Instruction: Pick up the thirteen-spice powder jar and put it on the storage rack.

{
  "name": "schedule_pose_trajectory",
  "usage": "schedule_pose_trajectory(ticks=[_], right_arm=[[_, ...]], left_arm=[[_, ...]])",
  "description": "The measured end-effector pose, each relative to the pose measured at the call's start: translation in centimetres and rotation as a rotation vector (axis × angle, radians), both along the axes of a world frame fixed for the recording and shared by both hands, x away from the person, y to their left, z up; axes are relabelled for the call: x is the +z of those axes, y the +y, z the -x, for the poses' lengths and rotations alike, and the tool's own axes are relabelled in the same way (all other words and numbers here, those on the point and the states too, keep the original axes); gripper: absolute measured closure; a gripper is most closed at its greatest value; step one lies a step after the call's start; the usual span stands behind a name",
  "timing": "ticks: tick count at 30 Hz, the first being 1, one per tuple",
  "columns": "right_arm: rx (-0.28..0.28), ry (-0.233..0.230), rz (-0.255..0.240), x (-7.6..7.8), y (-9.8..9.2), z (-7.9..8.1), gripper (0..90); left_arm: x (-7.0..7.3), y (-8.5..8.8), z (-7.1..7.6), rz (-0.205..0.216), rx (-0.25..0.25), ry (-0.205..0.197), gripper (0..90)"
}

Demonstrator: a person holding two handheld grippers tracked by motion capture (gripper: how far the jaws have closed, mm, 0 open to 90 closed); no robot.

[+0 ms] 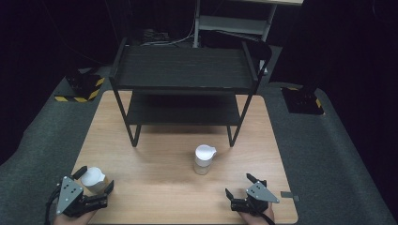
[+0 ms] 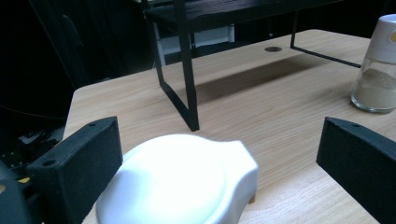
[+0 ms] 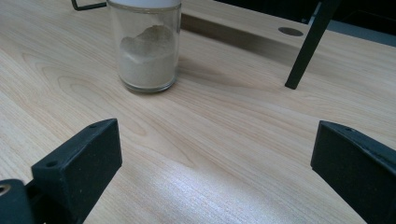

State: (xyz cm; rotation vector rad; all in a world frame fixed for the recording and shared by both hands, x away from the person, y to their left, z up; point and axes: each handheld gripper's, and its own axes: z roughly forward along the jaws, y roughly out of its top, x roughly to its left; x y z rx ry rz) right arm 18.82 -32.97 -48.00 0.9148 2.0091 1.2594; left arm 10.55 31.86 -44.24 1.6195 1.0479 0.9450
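Note:
Two glass shaker jars with white lids stand on the wooden table. The one at the centre holds pale powder; it sits at the right edge of the left gripper view as the far jar. It also stands ahead and to the left of my right gripper, where the jar is well clear of the open jaws. The second jar is at the front left, between the open jaws of my left gripper. Its white lid lies close to the left jaw and far from the right one. My right gripper rests open near the front right edge.
A black two-tier shelf stands on the far half of the table, and its front legs come down ahead of the left jar. A cable hole is in the tabletop. Yellow-striped black blocks sit on the floor either side.

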Motion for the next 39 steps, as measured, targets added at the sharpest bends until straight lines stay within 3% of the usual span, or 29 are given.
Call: schedule_pose_trajectory(ticks=[4, 28, 39], right_arm=[[-0.001, 0.0, -0.001, 0.0, 0.0, 0.0, 1.0], [0.0, -0.002, 0.003, 0.0, 0.1, 0.0, 1.0], [-0.001, -0.001, 0.005, 0.0, 0.1, 0.0, 1.0]], left_arm=[[-0.5, 0.2, 0.3, 0.011, 0.015, -0.014, 0.4], [-3.4, 0.9, 0.1, 0.038, 0.047, 0.056, 1.1], [-4.2, 0.9, 0.0, 0.042, 0.076, 0.06, 5.5]])
